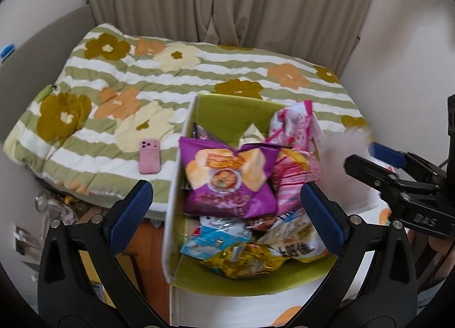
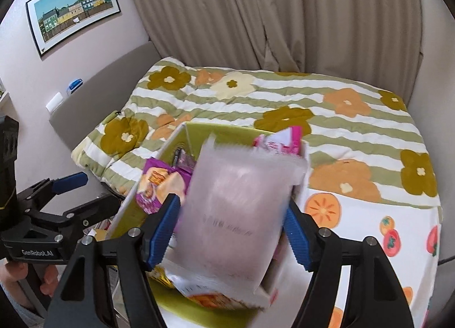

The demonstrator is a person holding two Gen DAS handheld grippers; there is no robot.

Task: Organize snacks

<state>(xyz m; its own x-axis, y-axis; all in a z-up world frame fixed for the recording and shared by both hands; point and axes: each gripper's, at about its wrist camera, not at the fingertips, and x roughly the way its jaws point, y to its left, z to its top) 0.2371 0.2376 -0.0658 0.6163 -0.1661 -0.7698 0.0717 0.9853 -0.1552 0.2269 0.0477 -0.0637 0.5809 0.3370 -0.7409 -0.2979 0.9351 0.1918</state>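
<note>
A box with a green inside (image 1: pixel 227 112) stands on the bed's edge, holding several snack packets. A purple chip bag (image 1: pixel 227 177) lies on top, a pink bag (image 1: pixel 295 126) leans at the right, and blue, white and yellow packets lie below. My left gripper (image 1: pixel 227 214) hovers over the box, open and empty. My right gripper (image 2: pixel 233 231) is above the same box (image 2: pixel 227 134) with a pale pink packet (image 2: pixel 236 208) between its fingers. The packet is blurred and looks loose from the pads. Each gripper shows in the other's view: the right gripper (image 1: pixel 366 157), the left gripper (image 2: pixel 91 191).
A flowered striped quilt (image 1: pixel 170 80) covers the bed, with a pink phone (image 1: pixel 150 156) lying left of the box. Beige curtains (image 2: pixel 256 15) hang behind. A framed picture (image 2: pixel 74 6) is on the left wall. A hand (image 2: pixel 48 279) grips the left tool's handle.
</note>
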